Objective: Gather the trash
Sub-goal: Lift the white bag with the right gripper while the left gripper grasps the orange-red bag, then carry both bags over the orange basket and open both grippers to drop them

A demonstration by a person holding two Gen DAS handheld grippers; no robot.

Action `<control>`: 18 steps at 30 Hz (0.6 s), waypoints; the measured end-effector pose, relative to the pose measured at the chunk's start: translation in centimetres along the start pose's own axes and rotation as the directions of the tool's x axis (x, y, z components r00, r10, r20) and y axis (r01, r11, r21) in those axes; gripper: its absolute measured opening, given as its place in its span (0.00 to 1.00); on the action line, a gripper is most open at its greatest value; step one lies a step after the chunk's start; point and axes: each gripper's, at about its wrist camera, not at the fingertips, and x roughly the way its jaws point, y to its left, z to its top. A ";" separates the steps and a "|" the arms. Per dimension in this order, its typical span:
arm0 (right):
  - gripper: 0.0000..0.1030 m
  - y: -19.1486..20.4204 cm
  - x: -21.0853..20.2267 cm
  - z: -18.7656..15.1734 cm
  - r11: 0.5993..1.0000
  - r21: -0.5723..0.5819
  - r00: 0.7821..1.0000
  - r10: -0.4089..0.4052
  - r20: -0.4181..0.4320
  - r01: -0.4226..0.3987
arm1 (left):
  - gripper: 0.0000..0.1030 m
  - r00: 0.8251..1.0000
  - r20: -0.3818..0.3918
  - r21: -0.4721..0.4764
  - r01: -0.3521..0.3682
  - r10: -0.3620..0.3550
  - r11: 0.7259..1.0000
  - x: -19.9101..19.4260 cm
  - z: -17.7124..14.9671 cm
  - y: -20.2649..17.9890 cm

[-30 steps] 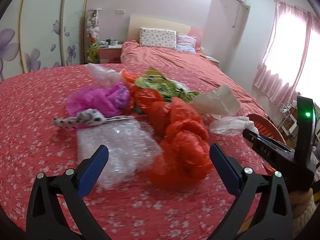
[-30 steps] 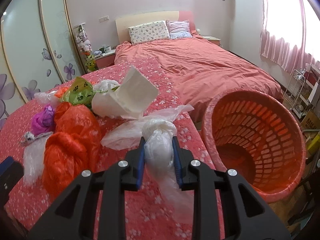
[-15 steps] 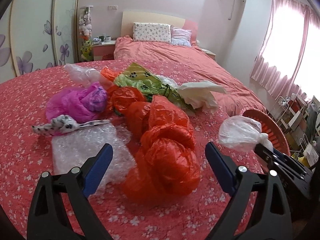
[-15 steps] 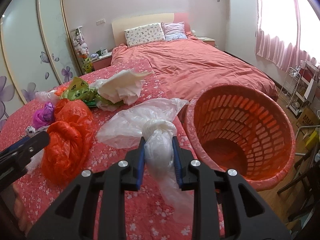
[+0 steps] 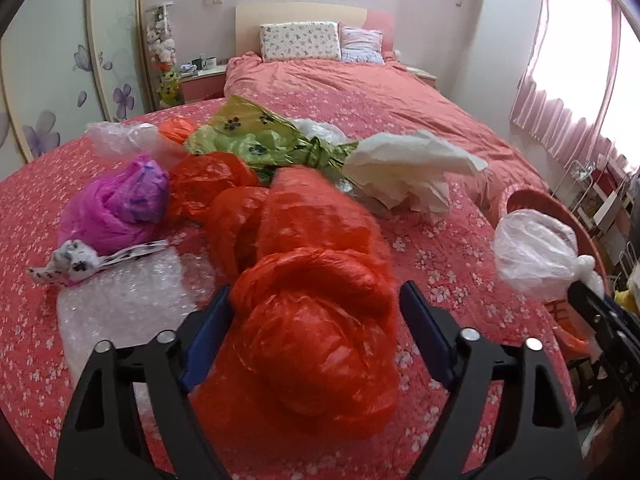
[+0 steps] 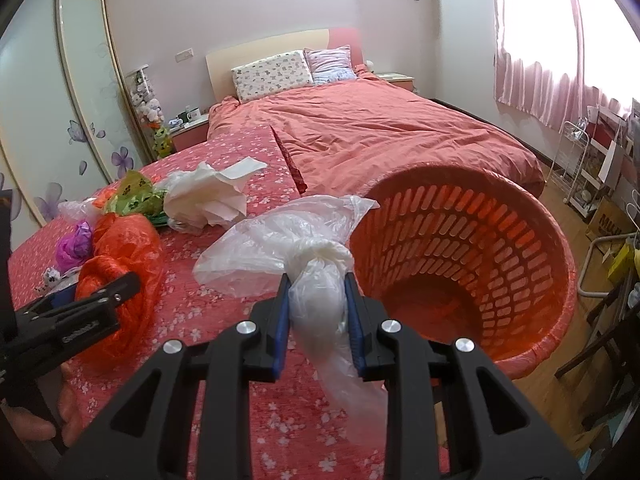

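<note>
Left wrist view: my left tool (image 5: 316,312) has just been closing, and the big orange bag (image 5: 316,320) sits between its blue pads, the left pad against the plastic, the right one just beside it; I judge the grip not yet made. Beyond it, toward 12 o'clock on the table (image 5: 440,264), I count two more orange bags, one purple bag (image 5: 116,204), one green bag (image 5: 260,140), one crumpled white paper (image 5: 412,168), one clear bag at 11 o'clock, one sheet of bubble wrap (image 5: 120,304) and one spotted scrap (image 5: 76,264). Another clear wad behind the green bag is too hidden to count.

Right wrist view: my right tool (image 6: 316,312) is clamped on the knot of one clear plastic bag (image 6: 288,240), lifted off the table and held just left of the one orange basket (image 6: 472,248) at 2 o'clock. The basket looks empty as far as I see, so I judge the job barely begun: nothing is in, one piece is about to go.
</note>
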 end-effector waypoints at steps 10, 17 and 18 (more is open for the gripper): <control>0.25 -1.3 -0.1 0.1 0.999 0.034 1.000 0.004 0.011 -0.005 | 0.45 0.998 0.032 -0.009 0.060 -0.060 0.998 -0.6 -0.4 0.0; 0.25 -1.8 -1.1 0.3 0.999 0.050 0.999 0.003 0.036 -0.004 | 0.45 0.993 0.093 -0.008 0.077 -0.076 0.997 -2.7 0.1 -0.1; 0.25 -1.8 -1.2 0.3 0.999 0.051 0.999 0.002 0.039 -0.004 | 0.45 0.991 0.103 -0.007 0.082 -0.081 0.997 -3.1 0.3 -0.2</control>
